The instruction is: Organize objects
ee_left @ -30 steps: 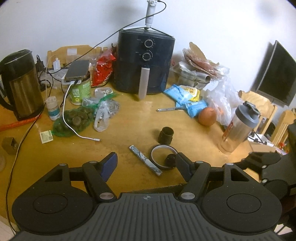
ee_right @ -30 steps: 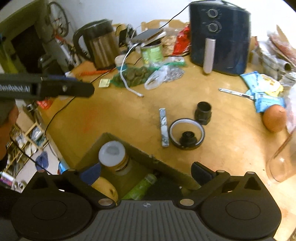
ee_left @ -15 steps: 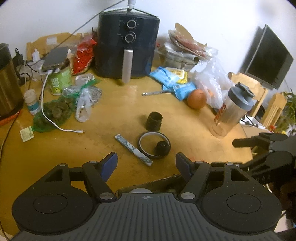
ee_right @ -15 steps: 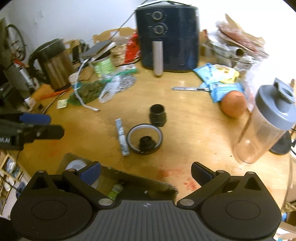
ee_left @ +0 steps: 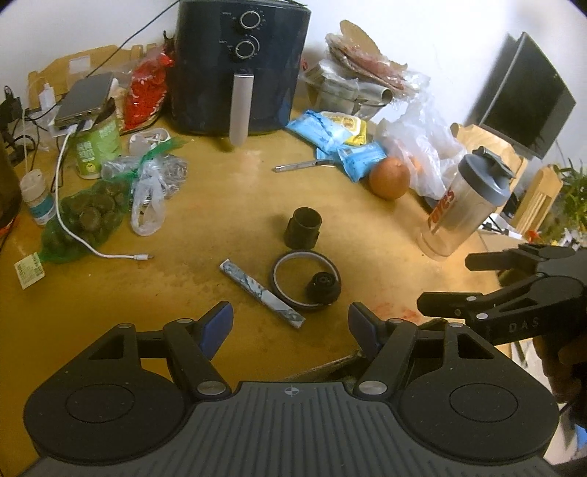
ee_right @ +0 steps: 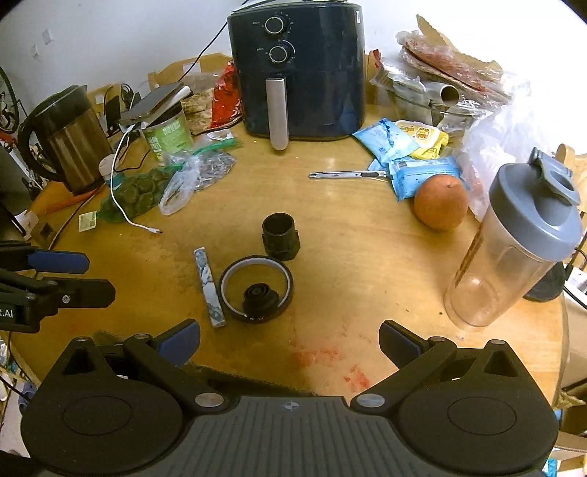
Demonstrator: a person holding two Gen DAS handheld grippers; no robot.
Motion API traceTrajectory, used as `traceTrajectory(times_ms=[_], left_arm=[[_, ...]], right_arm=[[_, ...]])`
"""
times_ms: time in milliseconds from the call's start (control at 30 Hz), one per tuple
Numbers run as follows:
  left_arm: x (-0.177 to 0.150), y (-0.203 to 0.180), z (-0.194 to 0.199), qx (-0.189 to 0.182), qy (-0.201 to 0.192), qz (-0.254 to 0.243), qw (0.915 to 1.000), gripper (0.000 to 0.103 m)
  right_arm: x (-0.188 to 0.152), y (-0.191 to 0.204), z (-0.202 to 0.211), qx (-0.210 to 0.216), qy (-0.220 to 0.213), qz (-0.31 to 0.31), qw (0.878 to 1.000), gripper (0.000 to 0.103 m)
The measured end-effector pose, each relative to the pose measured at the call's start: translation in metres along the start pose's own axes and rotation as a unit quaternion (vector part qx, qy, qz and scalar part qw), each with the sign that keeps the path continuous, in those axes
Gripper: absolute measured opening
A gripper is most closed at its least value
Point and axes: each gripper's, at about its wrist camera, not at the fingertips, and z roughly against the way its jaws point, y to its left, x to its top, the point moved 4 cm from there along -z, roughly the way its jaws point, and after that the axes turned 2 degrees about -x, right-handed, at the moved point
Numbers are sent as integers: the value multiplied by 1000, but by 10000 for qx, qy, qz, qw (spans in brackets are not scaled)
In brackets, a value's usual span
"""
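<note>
Both views are dim and warm, with a yellow cast over the round wooden desk (ee_left: 367, 235). The white wall (ee_right: 110, 33) behind is the brightest area and nearly washes out toward the upper right. The dark blue air fryer (ee_right: 297, 69) casts a soft shadow toward the camera, and its silver handle shows a dull sheen. Fisheye distortion bends the desk edge and darkens the corners. Fine detail is soft and noisy, most of all at the edges.
</note>
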Motion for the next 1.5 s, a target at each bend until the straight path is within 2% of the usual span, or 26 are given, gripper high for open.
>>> traceTrajectory(times_ms=[600,833,967,1100,1167,1500], left_arm=[[4,13,-10,-104,206,-1,9997,69],[1,18,-5,-57,132,163,9998,69],[-4,20,-1,-34,94,271,9996,69],[-9,23,3,13,68,379,9993,69],[-11,26,6,45,52,449,9990,69],[-27,37,17,198,18,783,9967,69]], right_arm=[[17,19,-38,103,163,158,9997,101],[19,27,-55,83,230,507,9984,86],[19,34,-65,48,260,778,9966,72],[19,42,-75,60,308,1008,9944,64],[18,45,-82,45,358,1133,9929,57],[20,56,-110,25,546,1458,9878,44]])
